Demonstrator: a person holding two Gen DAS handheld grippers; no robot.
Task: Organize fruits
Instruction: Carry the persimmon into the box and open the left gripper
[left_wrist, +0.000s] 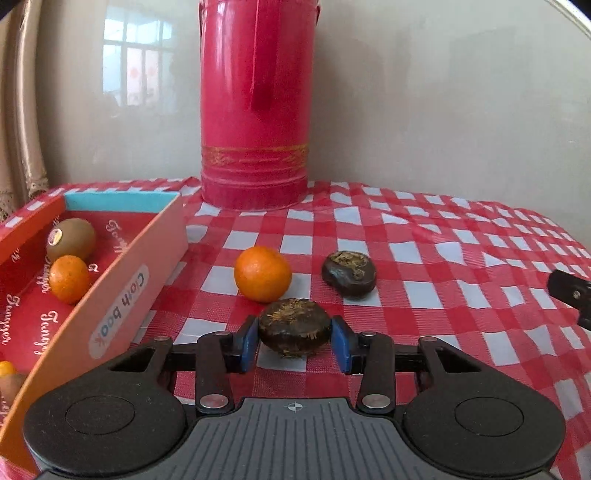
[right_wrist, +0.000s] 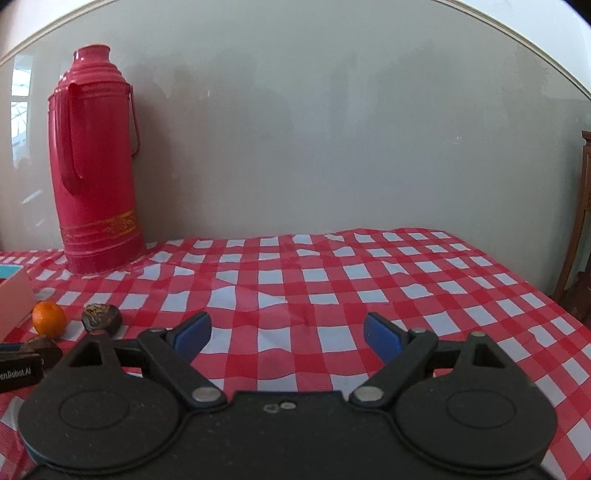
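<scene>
The left tool (left_wrist: 294, 341) had its blue pads on either side of a dark brown, flattened round water chestnut with a dry tufted top (left_wrist: 294, 328), which sat on the surface; the pads looked to touch or nearly touch its flanks, so it was gripping or about to grip. To do this step well, I judged the squeeze should be firm at the widest part, then a straight lift before swinging left toward the orange cardboard box with a red printed lining (left_wrist: 110, 280), clearing its near wall. The glossy orange mandarin (left_wrist: 263, 273) lay just behind the chestnut and could roll if bumped. A second dark chestnut (left_wrist: 349, 274) lay beside it to the right. Inside the box sat a brown fuzzy kiwi with a sticker (left_wrist: 72, 239) and a smaller mandarin (left_wrist: 69, 278).

The right tool (right_wrist: 288, 334) hung wide open over bare cloth, holding nothing.

The surface wore a red-and-white checked plastic cloth (right_wrist: 332, 280), slightly wrinkled. A tall crimson thermos flask with a gold band (right_wrist: 96, 166) stood at the back against a pale glossy wall.
</scene>
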